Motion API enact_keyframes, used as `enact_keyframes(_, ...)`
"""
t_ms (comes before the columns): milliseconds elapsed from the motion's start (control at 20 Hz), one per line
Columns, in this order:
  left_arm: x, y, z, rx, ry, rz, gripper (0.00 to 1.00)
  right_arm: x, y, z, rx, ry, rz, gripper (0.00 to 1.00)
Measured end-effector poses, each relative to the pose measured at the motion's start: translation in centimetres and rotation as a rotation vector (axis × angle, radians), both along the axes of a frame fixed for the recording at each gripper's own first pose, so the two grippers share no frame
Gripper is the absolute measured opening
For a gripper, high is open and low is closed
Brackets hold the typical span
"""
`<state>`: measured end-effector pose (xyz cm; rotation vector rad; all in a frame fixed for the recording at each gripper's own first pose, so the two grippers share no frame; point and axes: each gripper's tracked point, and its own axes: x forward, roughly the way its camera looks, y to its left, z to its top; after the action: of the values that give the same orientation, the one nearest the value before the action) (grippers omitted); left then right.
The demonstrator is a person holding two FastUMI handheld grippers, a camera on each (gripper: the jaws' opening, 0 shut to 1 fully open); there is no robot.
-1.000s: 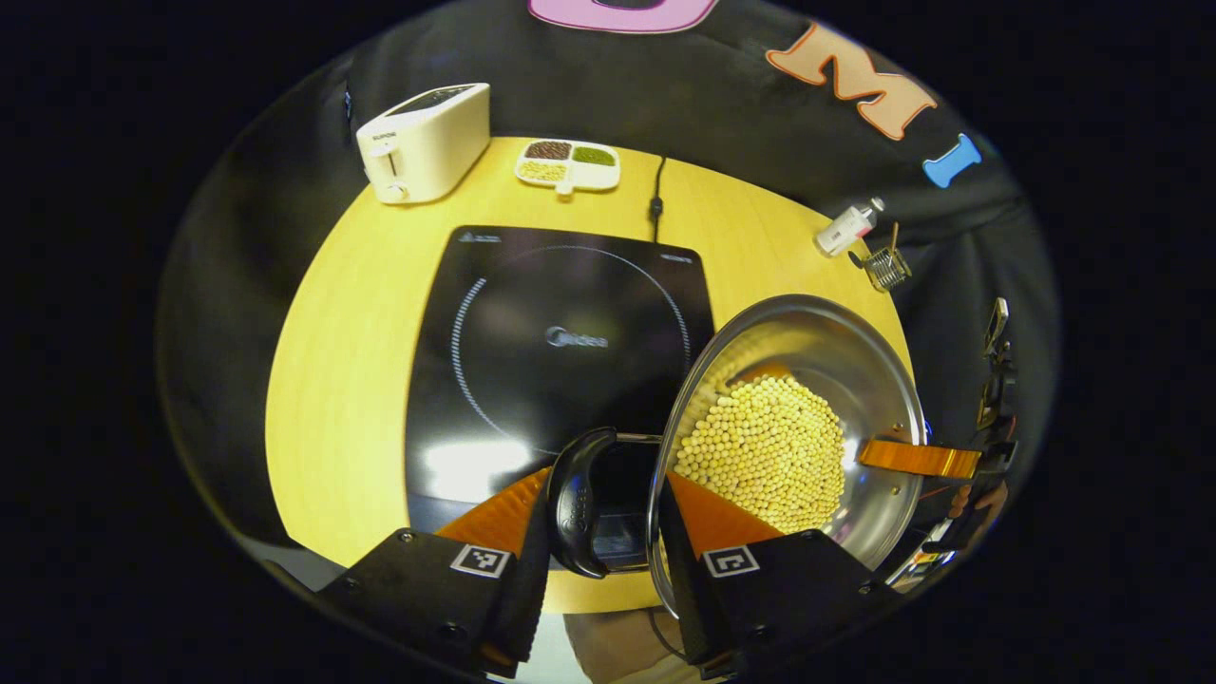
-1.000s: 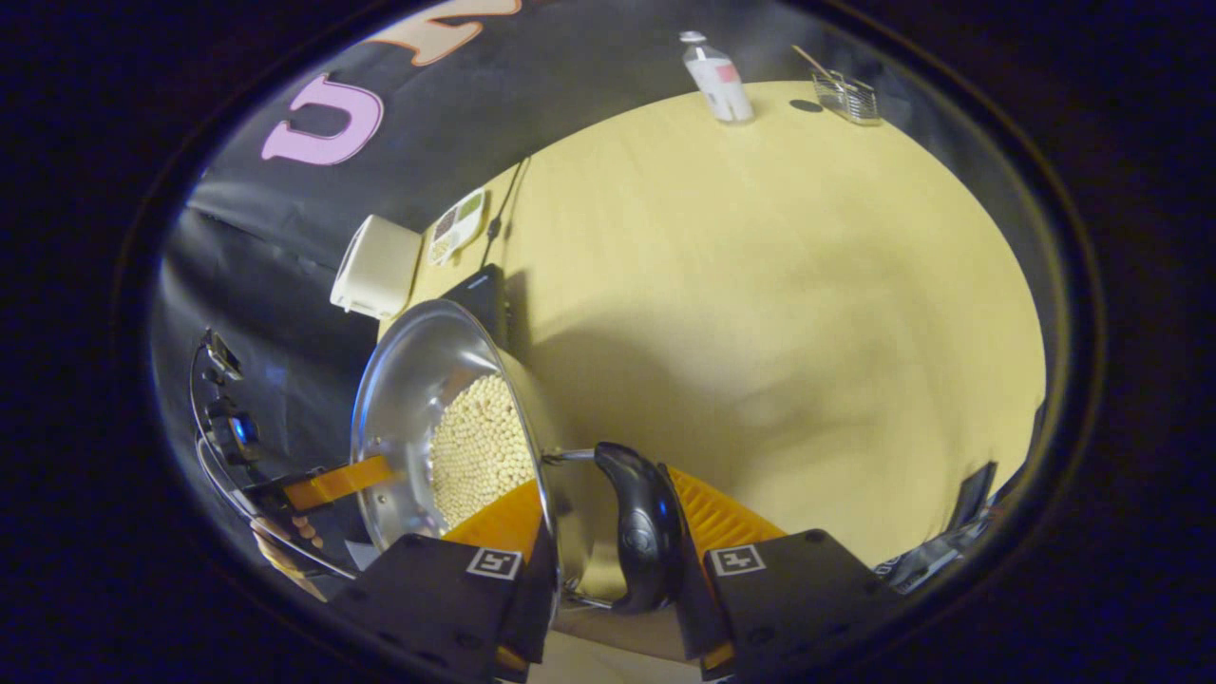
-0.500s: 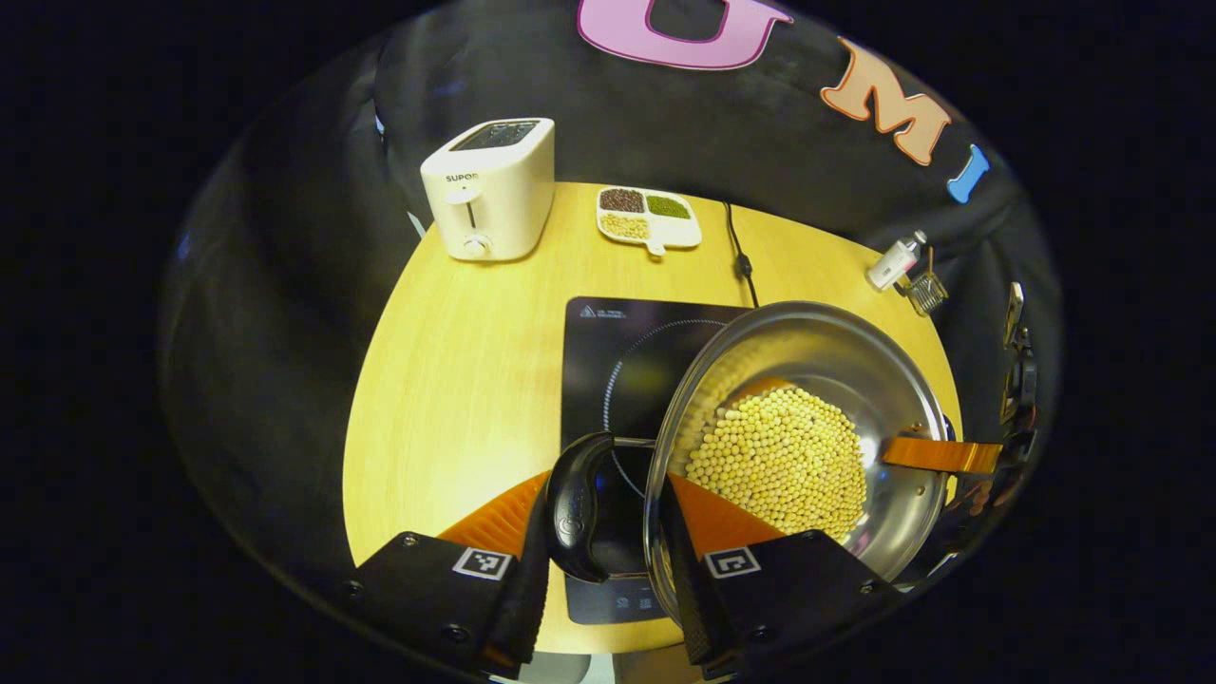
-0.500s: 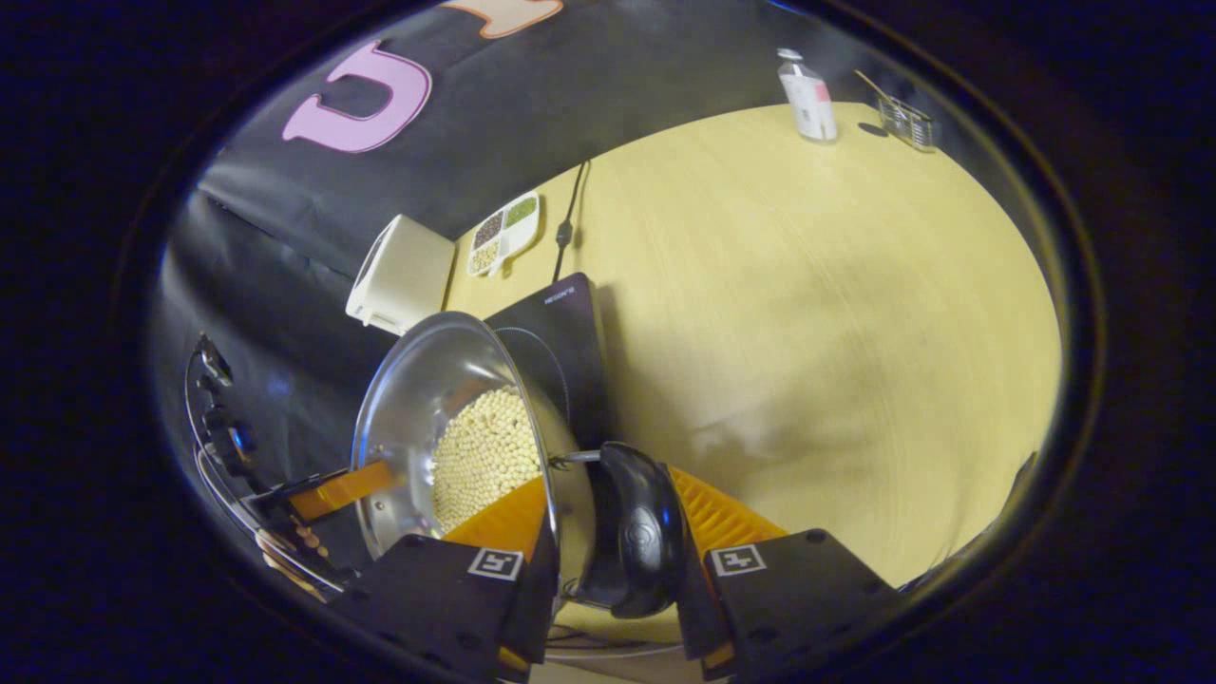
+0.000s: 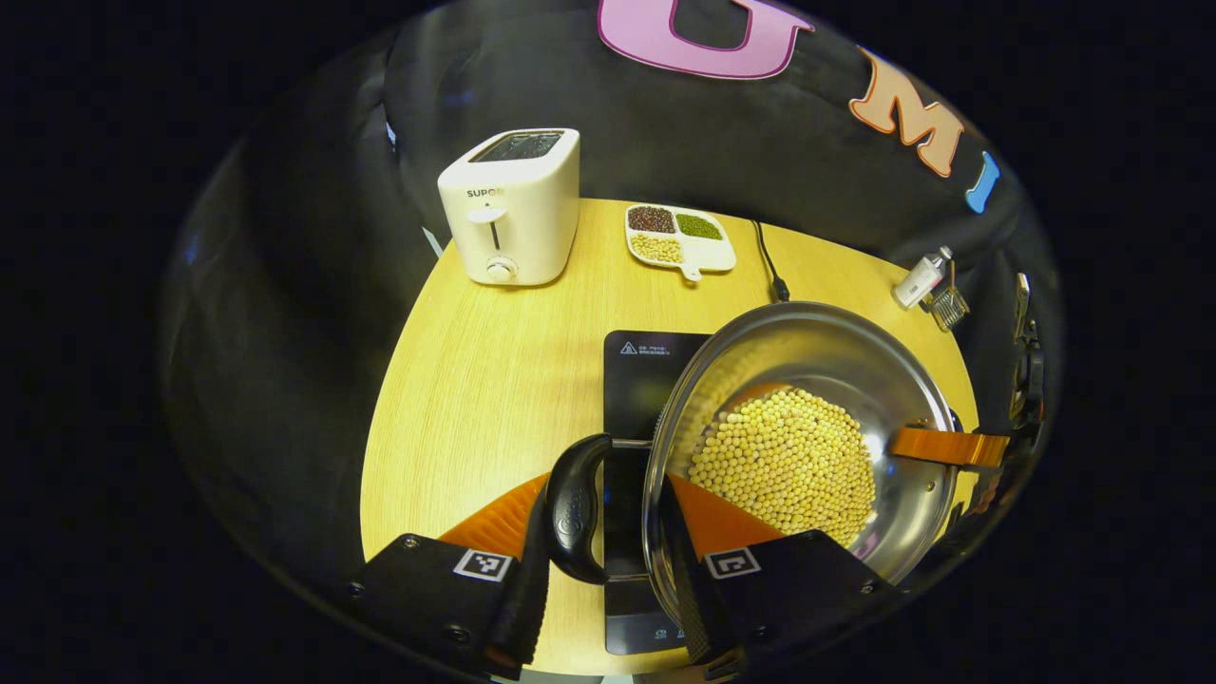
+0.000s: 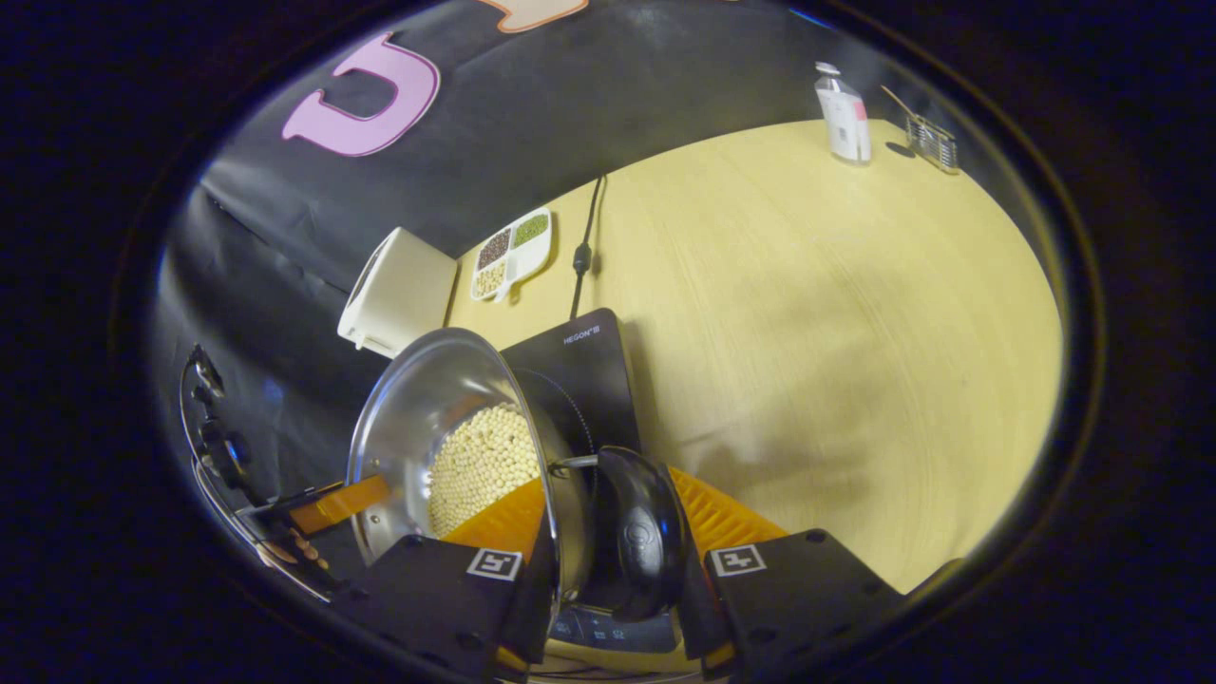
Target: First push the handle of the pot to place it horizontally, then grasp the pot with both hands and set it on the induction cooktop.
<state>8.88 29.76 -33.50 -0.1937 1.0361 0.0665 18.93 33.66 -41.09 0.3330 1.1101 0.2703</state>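
A steel pot (image 5: 836,351) full of pale soybeans (image 5: 784,461) hangs over the black induction cooktop (image 5: 646,366), hiding most of it. My left gripper (image 5: 603,513) is shut on the pot's black side handle (image 5: 573,508) and rim. In the right gripper view the pot (image 6: 418,408) sits at the left over the cooktop (image 6: 579,356). There my right gripper (image 6: 613,522) is shut on the opposite black handle (image 6: 641,532) and rim. Each view shows the other gripper's finger at the pot's far rim. I cannot tell whether the pot touches the cooktop.
On the round wooden table (image 5: 475,380) a white toaster (image 5: 513,204) and a divided dish of beans (image 5: 679,237) stand at the back. The cooktop's cord (image 5: 768,271) runs backward. A small bottle (image 5: 920,278) and a wire holder (image 5: 948,306) sit at the far right edge.
Both grippers have carried the pot leftward over the cooktop, which now lies mostly beneath it. Both grips on the handles are unchanged.
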Motion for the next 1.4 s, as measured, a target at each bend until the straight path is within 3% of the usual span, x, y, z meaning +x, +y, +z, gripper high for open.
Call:
enact_keyframes(400, -0.1, 0.0, -1.6, -0.040, 0.020, 0.063, 0.61, 0.4, -0.1, -2.2, -0.041, -0.013, 0.040, 0.51)
enact_keyframes(750, 0.1, 0.2, -1.7, -0.028, -0.014, 0.044, 0.63, 0.7, 0.0, -2.0, -0.035, -0.042, 0.030, 0.53)
enact_keyframes(850, 0.1, 0.3, -1.5, -0.027, -0.020, 0.041, 0.63, 0.6, 0.1, -2.0, -0.031, -0.040, 0.027, 0.58)
enact_keyframes(900, 0.1, 0.2, -1.6, -0.026, -0.019, 0.038, 0.65, 0.5, 0.1, -2.0, -0.032, -0.041, 0.027, 0.53)
enact_keyframes(1000, 0.1, 0.2, -1.6, -0.024, -0.023, 0.035, 0.65, 0.5, 0.1, -2.1, -0.035, -0.042, 0.028, 0.53)
enact_keyframes(1050, 0.1, 0.2, -1.6, -0.024, -0.027, 0.038, 0.65, 0.6, 0.1, -2.1, -0.035, -0.047, 0.028, 0.58)
enact_keyframes(1100, 0.1, 0.2, -1.6, -0.025, -0.032, 0.046, 0.64, 0.4, 0.3, -2.0, -0.025, -0.040, 0.037, 0.54)
enact_keyframes(1250, -0.5, 0.2, -1.9, -0.040, -0.031, 0.092, 0.71, -0.2, 0.1, -1.4, -0.015, -0.044, 0.033, 0.78)
enact_keyframes(1350, -1.2, 0.3, -1.2, -0.039, -0.039, 0.111, 1.00, -0.4, -0.9, 0.0, -0.032, -0.088, 0.027, 0.96)
enact_keyframes(1400, -1.0, -0.1, -1.4, -0.036, -0.052, 0.110, 0.98, -0.5, -1.4, 0.4, -0.048, -0.116, 0.021, 0.94)
